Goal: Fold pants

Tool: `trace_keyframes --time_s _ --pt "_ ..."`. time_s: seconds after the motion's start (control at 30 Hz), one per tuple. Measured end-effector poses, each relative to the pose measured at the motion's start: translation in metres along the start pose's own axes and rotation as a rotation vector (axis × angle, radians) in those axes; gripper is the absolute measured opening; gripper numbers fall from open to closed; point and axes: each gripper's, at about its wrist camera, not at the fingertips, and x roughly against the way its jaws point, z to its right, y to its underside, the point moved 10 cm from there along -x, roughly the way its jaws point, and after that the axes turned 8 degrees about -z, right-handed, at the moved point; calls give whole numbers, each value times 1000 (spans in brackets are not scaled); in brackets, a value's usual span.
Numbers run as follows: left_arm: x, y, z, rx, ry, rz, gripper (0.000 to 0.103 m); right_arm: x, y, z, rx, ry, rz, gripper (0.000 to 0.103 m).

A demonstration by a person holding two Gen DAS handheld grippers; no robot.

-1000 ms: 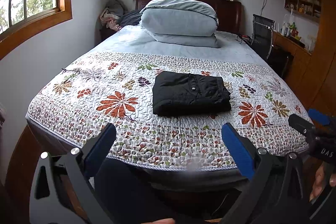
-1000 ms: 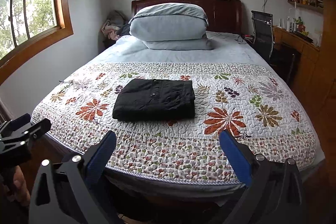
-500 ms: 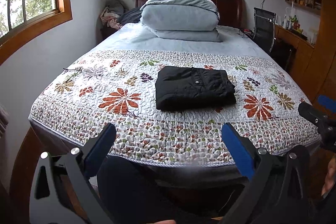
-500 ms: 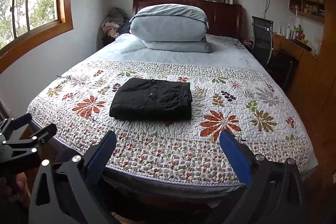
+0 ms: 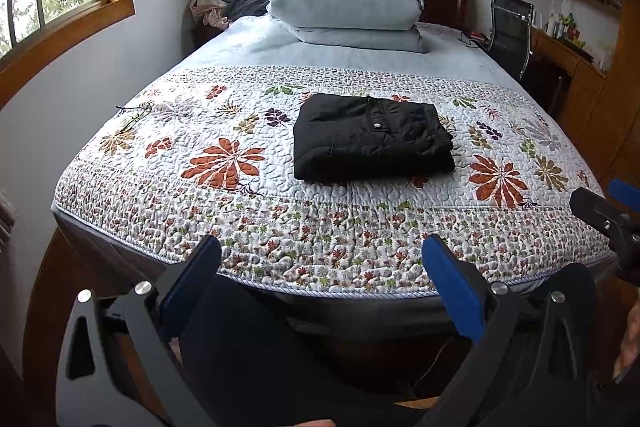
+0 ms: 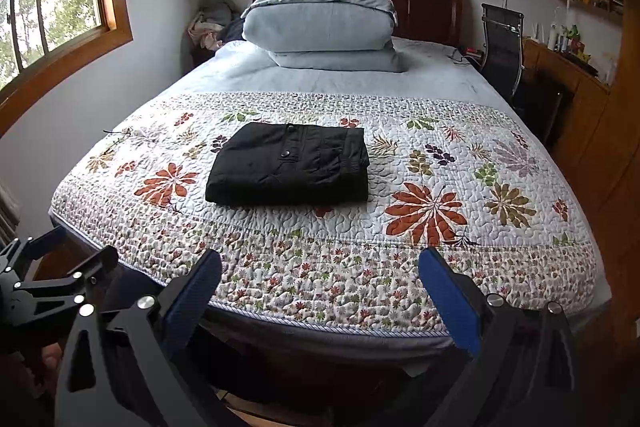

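Black pants (image 5: 370, 137) lie folded into a flat rectangle on the floral quilt (image 5: 240, 219) of the bed, and also show in the right wrist view (image 6: 292, 165). My left gripper (image 5: 320, 263) is open and empty, held back off the foot of the bed. My right gripper (image 6: 320, 267) is open and empty too, also back from the bed's foot. Neither touches the pants. The right gripper shows at the right edge of the left wrist view (image 5: 608, 215); the left gripper shows at the lower left of the right wrist view (image 6: 52, 279).
Stacked blue-grey pillows (image 5: 344, 7) sit at the headboard. A black chair (image 5: 510, 27) and a wooden desk (image 5: 572, 67) stand to the right of the bed. A clothes pile (image 5: 216, 3) lies at the far left corner. A wall with windows runs along the left.
Both grippers have drawn back and up from the bed, so the pants look smaller and farther. The pants have not moved. Both grippers stay open.
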Motion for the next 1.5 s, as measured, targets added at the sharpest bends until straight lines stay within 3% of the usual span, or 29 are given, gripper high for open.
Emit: trace_keyframes --time_s 1.5 --pt "6 -6 -1 2 -12 13 100 -9 2 -3 -8 -17 -4 99"
